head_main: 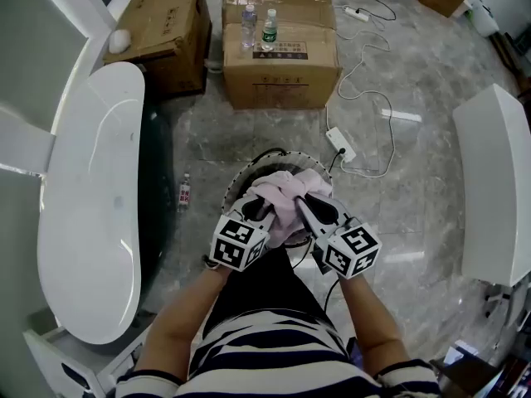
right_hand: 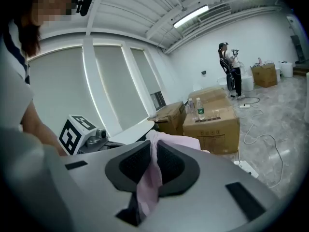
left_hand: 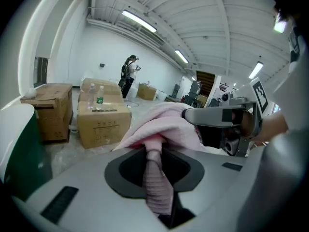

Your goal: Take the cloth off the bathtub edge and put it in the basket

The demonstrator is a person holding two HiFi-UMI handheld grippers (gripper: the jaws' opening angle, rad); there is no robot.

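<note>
Two hand-held grippers are in play, and both are pinching the same pink cloth (head_main: pixel 286 196). Your left hand-held gripper (left_hand: pixel 154 152) has its jaws pressed on a rolled fold of the fabric, which runs down between the pads. Your right hand-held gripper (right_hand: pixel 153 164) is clamped on a thinner fold of it, with a strip hanging down through the jaws. From the head view, the two sit close together in front of you with their tips angled towards each other, and the cloth is bunched up between and just beyond them.

You have the cloth directly over the round wire basket (head_main: pixel 239 179), which stands on the marble floor (head_main: pixel 415 81); its dark rim shows around the far and left sides of the bundle. Whether the fabric touches the basket cannot be told. The cloth is well clear of the white bathtub (head_main: pixel 87 206), which lies along your left.

Beyond the basket stand cardboard boxes (head_main: pixel 282 65), and two bottles (head_main: pixel 259 28) rest on top of the nearest. A power strip (head_main: pixel 341 144) with its cable lies near the basket, and a small bottle (head_main: pixel 184 192) lies on the floor between the bathtub and the basket
</note>
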